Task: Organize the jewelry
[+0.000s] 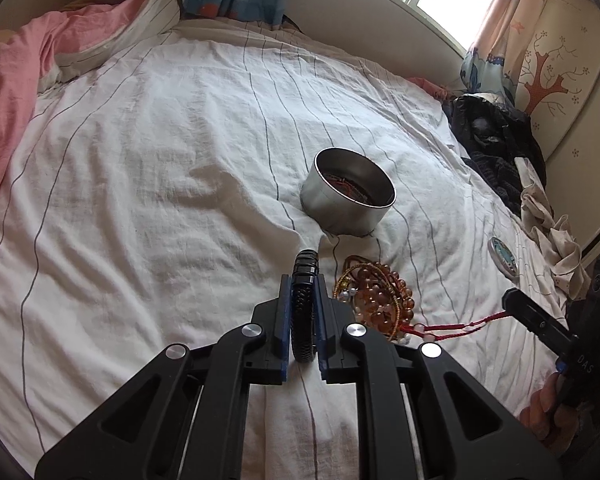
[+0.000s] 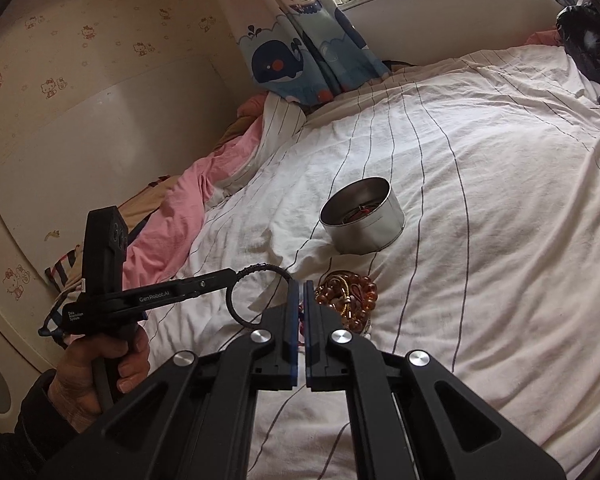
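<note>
Left hand-held gripper (image 1: 304, 300) pinches a black beaded bracelet (image 1: 305, 280); right hand-held gripper (image 2: 302, 300), pressed together, pinches a red cord (image 1: 460, 326). Next, judged: carry both to the round steel tin (image 1: 348, 196) ahead.

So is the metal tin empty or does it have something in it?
Not empty: the open tin holds dark reddish cords at its bottom.

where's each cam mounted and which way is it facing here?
Left wrist: on the left tongs, facing down across the bed toward the window; tongs shut on a black bracelet; right tongs at right.
Right wrist: on the right tongs, facing the headboard corner; left hand visible.
Shared: metal tin, amber beads, striped sheet.
</note>
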{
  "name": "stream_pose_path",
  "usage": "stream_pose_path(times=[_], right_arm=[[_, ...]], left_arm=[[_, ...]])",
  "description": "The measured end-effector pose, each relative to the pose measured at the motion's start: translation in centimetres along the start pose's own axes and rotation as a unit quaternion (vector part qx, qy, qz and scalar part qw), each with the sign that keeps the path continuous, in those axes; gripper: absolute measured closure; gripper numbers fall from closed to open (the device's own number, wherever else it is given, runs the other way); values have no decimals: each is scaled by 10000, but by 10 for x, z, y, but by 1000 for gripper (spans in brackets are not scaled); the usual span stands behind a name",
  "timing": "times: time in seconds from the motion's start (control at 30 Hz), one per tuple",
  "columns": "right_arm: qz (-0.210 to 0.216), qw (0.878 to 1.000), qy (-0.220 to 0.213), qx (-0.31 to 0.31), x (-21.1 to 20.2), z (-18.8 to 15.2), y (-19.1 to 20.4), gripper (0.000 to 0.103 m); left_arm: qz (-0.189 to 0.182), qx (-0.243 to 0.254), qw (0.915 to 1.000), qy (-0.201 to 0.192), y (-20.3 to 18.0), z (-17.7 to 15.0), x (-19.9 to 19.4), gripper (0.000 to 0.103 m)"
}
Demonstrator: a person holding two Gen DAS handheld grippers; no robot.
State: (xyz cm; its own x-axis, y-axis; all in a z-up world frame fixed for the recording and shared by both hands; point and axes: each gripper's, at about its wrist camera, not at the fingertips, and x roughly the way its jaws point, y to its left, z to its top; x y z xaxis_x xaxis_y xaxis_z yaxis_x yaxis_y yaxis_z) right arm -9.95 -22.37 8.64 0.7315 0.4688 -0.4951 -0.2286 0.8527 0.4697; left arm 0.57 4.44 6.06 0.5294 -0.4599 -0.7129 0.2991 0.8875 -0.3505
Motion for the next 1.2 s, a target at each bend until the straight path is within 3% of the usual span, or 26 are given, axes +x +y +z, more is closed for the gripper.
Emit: stream_pose_path(times=[0.17,0.33,0.4,0.43,0.47,0.63,0.73,0.83,0.9,0.97,1.0,1.07,1.2], right_arm=[[-43,9999,-117,-4,-11,4,-6,100],[-481,9982,351,73,7,1,-24,100],[-664,9964,488,214,13,-5,-36,74],[-766,9956,480,245,13,-7,-39,45],[-849,9952,441,222,13,-10,-40,39],[-1011,9922,686,-262,29,-13,-28,39],[-1246,9838,965,-849,52,-17,-12,35],[-1673,9677,1365,-1300,80,-25,-7,35],[-1698,9623,1646,-1343,92,-31,-10,42],[-1671,9616,1680,-1386,90,-34,-10,60],[-1649,9616,1700,-1388,88,-34,-11,64],[-1588,9631,1724,-1325,84,-36,-13,83],[-1454,9693,1669,-1069,76,-36,-17,92]], left_arm=[[554,231,9976,351,2,-5,13,93],[945,494,9930,518,-2,-9,23,89],[1006,476,9924,520,-1,-8,26,81],[1048,475,9920,516,-1,-8,28,79],[1071,473,9918,516,0,-7,29,74],[1092,479,9911,599,-1,-8,41,66],[1117,503,9906,616,-3,-8,45,64],[1120,513,9905,616,-3,-8,46,63],[1119,512,9905,615,-3,-8,46,63],[1133,529,9902,617,-4,-8,47,63],[1139,536,9901,615,-4,-9,47,63],[1152,555,9899,614,-5,-9,47,63],[1123,543,9903,606,-6,-9,47,63]])
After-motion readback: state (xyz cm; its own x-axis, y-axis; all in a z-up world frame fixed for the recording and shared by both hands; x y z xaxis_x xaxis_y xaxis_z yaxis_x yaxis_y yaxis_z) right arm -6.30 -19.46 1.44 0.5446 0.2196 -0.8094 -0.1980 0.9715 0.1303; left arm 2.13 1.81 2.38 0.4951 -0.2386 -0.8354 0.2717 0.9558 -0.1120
